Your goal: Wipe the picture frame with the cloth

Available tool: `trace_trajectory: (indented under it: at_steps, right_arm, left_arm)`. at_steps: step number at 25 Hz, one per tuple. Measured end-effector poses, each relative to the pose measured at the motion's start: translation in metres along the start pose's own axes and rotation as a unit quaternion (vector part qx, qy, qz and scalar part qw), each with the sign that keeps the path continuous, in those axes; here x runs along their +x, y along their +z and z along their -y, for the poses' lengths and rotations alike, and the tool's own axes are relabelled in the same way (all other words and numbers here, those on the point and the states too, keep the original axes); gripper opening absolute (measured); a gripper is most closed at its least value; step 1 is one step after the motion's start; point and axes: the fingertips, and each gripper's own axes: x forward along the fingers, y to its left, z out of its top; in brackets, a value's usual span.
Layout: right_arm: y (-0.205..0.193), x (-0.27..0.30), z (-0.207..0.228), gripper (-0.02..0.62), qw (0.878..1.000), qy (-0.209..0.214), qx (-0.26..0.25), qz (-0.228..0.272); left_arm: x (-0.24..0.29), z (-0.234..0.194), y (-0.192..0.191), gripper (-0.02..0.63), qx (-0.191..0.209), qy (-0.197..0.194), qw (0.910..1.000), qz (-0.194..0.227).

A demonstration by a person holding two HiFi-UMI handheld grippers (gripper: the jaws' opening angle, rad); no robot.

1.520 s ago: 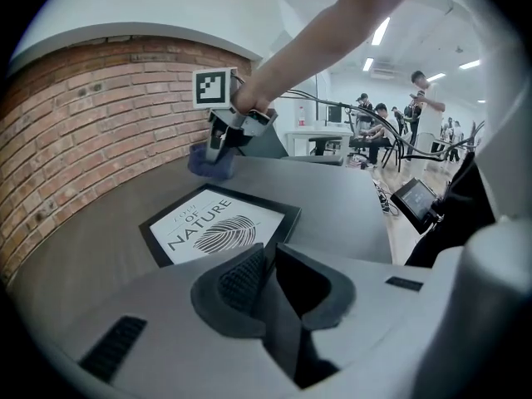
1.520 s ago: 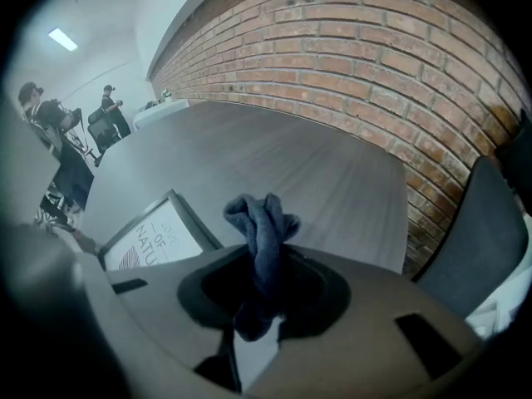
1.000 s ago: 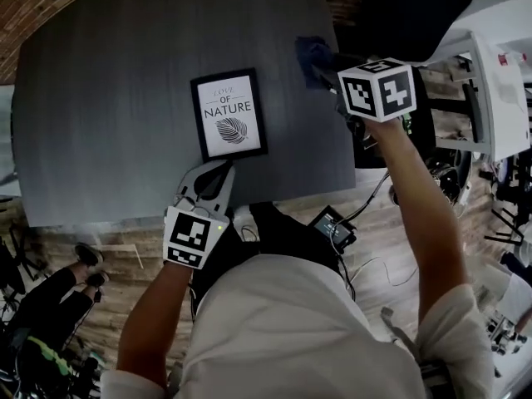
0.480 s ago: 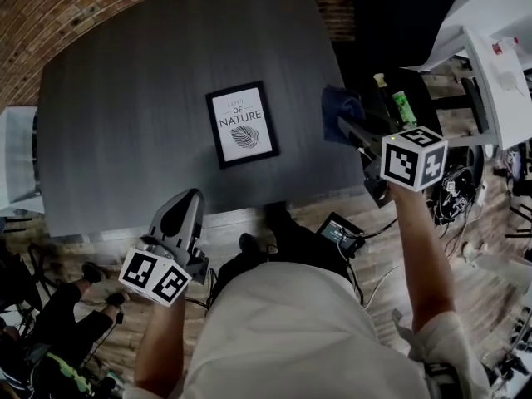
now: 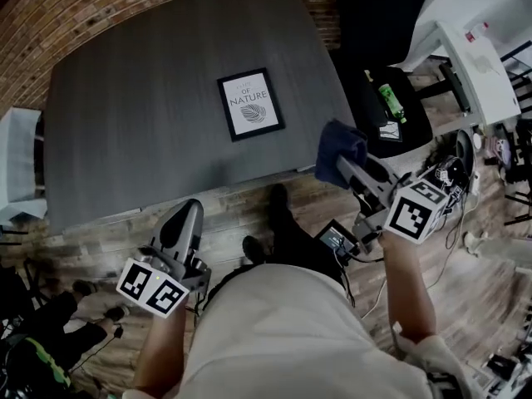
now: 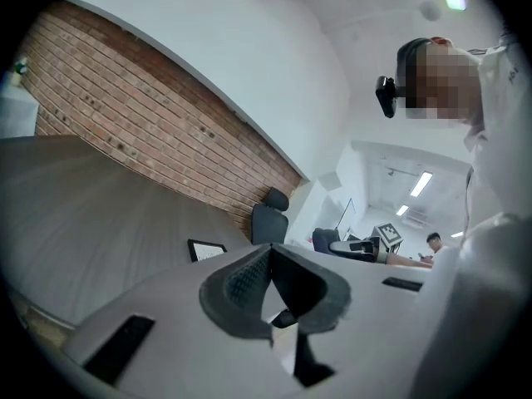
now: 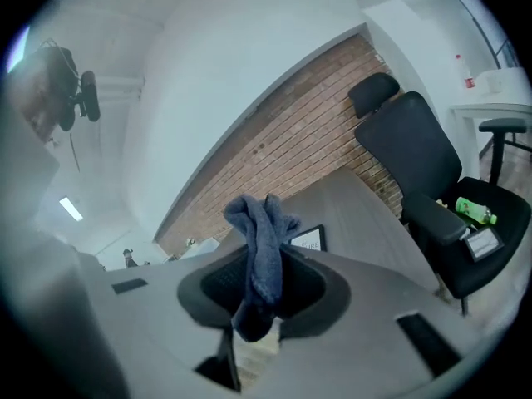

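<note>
- Looking down in the head view, the picture frame lies flat on the gray table, toward its far right part. Nothing touches it.
- Both tools are on the near side, off the table and over the wood floor. The left gripper is at the near left. The right gripper is at the right, just past the table's near edge, and it holds the blue cloth.
- A black chair stands to the right of the table, with a green bottle on its seat.
- In the left gripper view, the two jaws are pressed together with nothing between them. The frame is small and far off.
- In the right gripper view, the jaws pinch the cloth in the middle. One bunch sticks up and one end hangs down.
- What could go wrong, I think: the cloth is a lump, so it may rub only a little spot or slip out. Nothing holds the frame down, so a hard wipe may push it along the table.
</note>
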Motion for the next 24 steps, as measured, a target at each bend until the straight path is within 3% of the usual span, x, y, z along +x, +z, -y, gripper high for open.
trace_trajectory:
  at_steps: [10, 17, 24]
  right_arm:
    - [-0.024, -0.071, -0.047, 0.097, 0.999, -0.019, -0.028, 0.040]
    - [-0.022, -0.104, -0.049, 0.095, 0.998, 0.001, -0.052, 0.032]
    - [-0.017, -0.156, -0.030, 0.095, 0.996, 0.044, -0.079, 0.006]
  left_arm:
    - [-0.034, 0.047, -0.014, 0.008, 0.007, -0.061, 0.9980, 0.015]
    - [-0.041, 0.091, -0.018, 0.008, 0.012, -0.053, 0.9978, 0.038]
    - [-0.002, 0.167, -0.045, 0.009, 0.008, -0.058, 0.9968, 0.055]
